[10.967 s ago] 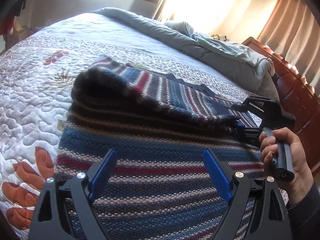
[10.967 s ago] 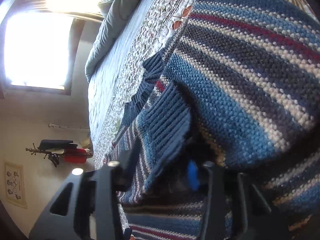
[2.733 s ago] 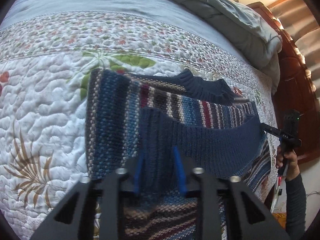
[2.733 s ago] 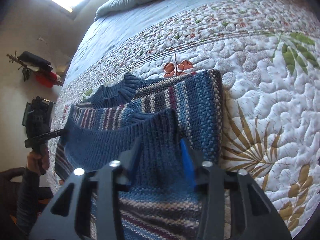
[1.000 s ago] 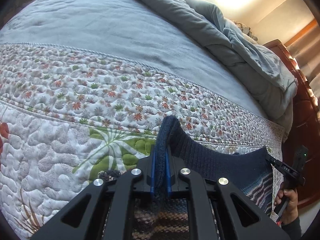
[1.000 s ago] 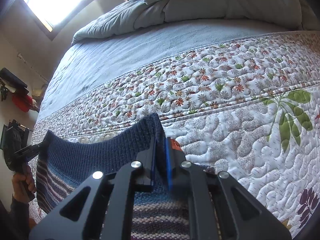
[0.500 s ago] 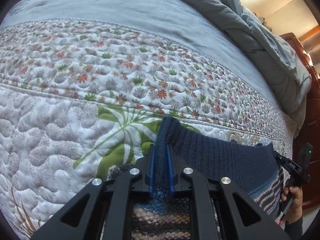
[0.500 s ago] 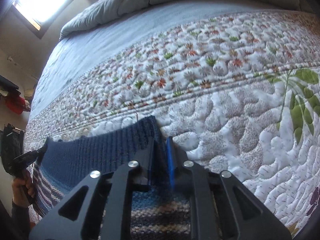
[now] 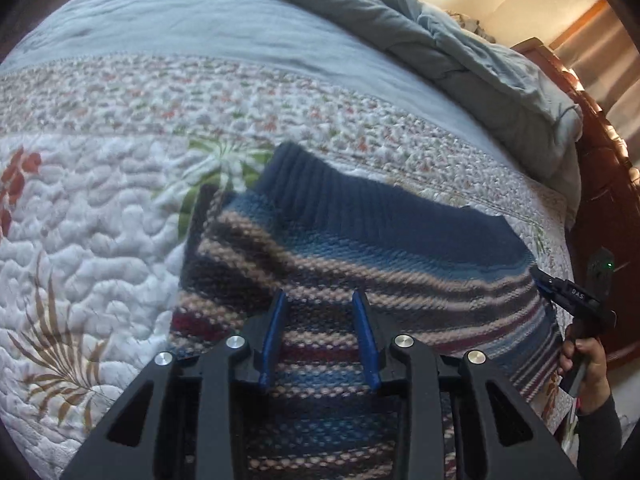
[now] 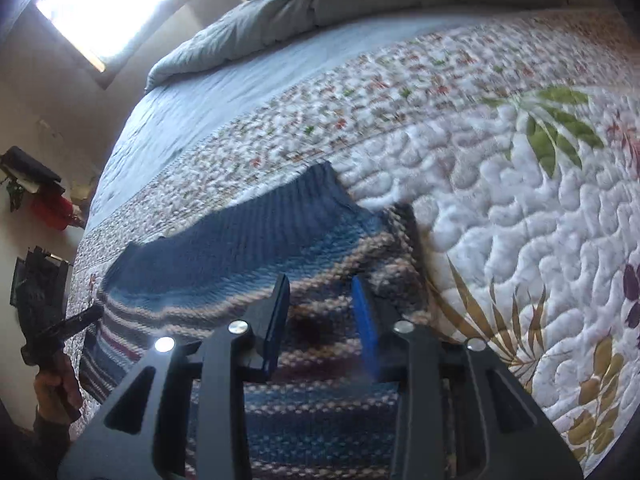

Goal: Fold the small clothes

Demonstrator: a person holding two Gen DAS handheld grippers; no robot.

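In the left wrist view, we look down along our left gripper (image 9: 320,336), whose blue-lined fingers (image 9: 274,336) stand parted with nothing between them, hovering over a striped knit sweater (image 9: 360,272). The sweater lies folded on the bed, on a white quilt (image 9: 80,240) stitched with leaves and flowers. Its navy ribbed hem (image 9: 360,208) lies across the far edge of the fold. The sweater's near part is hidden under the black gripper frame. At the right edge, the right gripper (image 9: 572,292) shows small and side-on, held in a hand (image 9: 584,364); its tip sits at the sweater's right corner, but we cannot tell from here whether it grips. A rumpled grey duvet (image 9: 440,32) lies beyond the quilt.

In the right wrist view, the right gripper (image 10: 322,320) also has its fingers (image 10: 366,320) spread apart and empty above the same sweater (image 10: 240,280). The navy hem (image 10: 248,228) lies flat on the far side. At the left edge, the left gripper (image 10: 76,324) is dark and blurred, half cut off, with the hand (image 10: 56,388) below it. The quilt (image 10: 520,220) fills the right side, slightly smeared by motion.
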